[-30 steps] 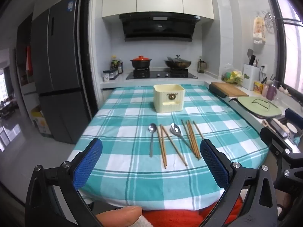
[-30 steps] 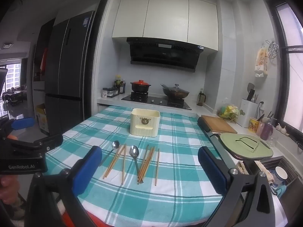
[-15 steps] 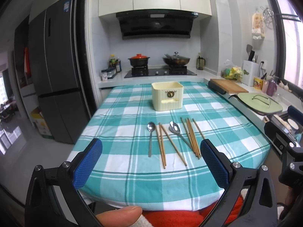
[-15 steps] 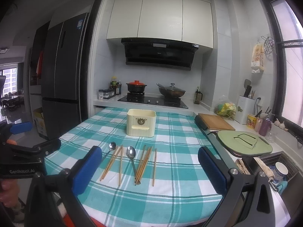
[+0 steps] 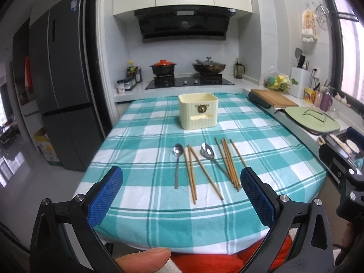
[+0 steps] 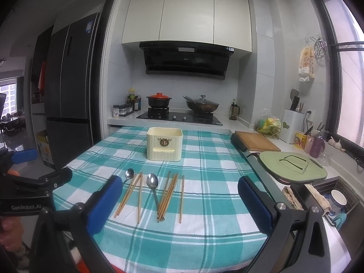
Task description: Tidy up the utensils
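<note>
both views face table (image 5: 141, 141) lengthwise

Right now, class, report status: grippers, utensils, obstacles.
Both hand-held grippers open, empty. Spoons and chopsticks loose on cloth; cream holder behind them. Nothing blocking.

Bare tablecloth (image 5: 141, 159) lies open left of the spoons (image 5: 177, 159) and chopsticks (image 5: 228, 161) in the frame's centre. Lower centre, cloth toward the near edge is free. The holder (image 5: 197, 110) blocks the upper centre, clear cloth on both sides. A cutting board (image 5: 271, 97) and green lid (image 5: 312, 119) crowd the right edge.
</note>
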A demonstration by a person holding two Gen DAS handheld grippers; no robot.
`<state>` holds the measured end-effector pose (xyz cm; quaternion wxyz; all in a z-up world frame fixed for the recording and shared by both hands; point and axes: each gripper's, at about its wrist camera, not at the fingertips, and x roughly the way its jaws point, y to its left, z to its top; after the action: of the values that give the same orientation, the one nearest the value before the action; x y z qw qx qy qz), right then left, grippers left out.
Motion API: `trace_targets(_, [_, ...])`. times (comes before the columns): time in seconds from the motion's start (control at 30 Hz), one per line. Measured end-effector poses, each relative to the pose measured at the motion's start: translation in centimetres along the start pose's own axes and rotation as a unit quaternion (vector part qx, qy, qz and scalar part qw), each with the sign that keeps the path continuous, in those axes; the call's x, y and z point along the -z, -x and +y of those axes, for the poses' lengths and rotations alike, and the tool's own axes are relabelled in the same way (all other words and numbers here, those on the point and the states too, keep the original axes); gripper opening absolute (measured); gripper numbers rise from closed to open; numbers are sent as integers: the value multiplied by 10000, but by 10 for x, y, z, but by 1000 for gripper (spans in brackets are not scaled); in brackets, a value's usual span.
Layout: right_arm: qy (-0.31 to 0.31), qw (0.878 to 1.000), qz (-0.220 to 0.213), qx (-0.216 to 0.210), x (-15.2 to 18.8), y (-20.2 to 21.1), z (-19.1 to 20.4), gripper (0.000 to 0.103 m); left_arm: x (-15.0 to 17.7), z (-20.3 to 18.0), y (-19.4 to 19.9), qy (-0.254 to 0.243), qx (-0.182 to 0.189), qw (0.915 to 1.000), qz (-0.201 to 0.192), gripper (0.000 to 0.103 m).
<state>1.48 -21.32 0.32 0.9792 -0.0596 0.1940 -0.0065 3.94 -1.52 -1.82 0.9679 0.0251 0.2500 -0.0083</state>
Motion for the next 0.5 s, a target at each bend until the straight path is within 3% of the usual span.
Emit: trace_targets(0.5, [74,9999,134,22,0,-12,6,103,-7,0,-14,-42,60,10000,-22,103])
